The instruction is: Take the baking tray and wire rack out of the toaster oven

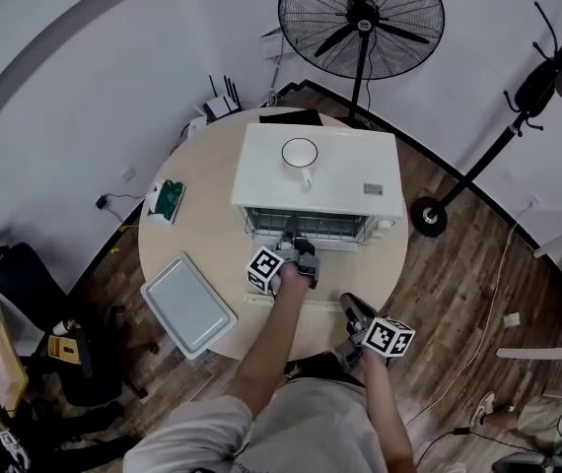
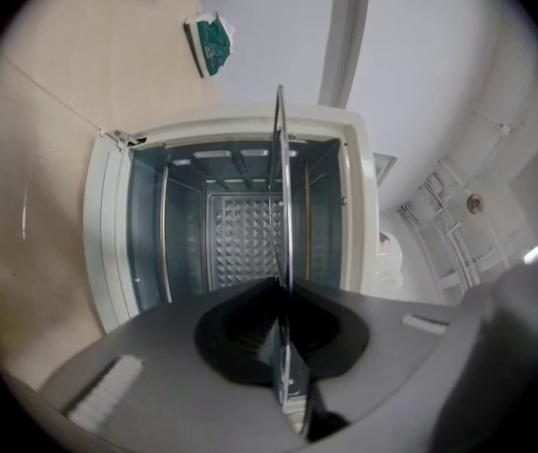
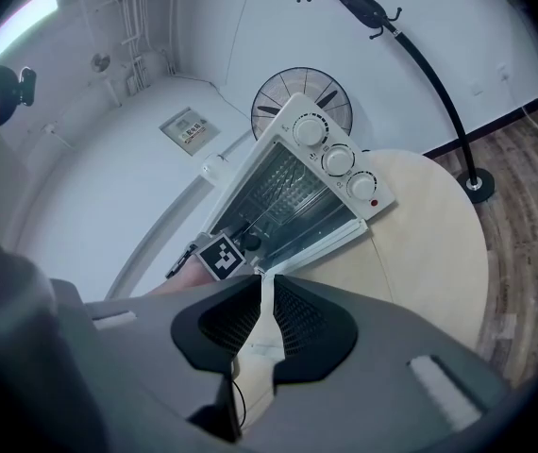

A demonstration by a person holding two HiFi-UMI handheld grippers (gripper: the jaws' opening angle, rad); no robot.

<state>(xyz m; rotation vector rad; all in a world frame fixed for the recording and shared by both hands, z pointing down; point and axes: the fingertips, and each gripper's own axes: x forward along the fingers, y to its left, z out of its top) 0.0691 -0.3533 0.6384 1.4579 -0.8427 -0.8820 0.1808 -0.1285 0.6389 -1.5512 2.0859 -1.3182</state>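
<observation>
Round wooden table [image 1: 202,230], white-walled room. Only the head view showed the baking tray [image 1: 187,305], lying on the table left of the toaster oven [image 1: 317,170]. Left gripper view: left gripper [image 2: 281,295] clamped on the wire rack [image 2: 281,187], seen edge-on, its far end inside the oven. Right gripper [image 3: 262,279] jaws together, empty.

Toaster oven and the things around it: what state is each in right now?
Toaster oven, door open.
Wire rack, partly inside the oven, front edge gripped.
Baking tray, out, lying flat on the table.
Left gripper, fingers shut on the wire rack.
Right gripper, fingers shut, empty, held back from the oven.
Fan, blades look still.
</observation>
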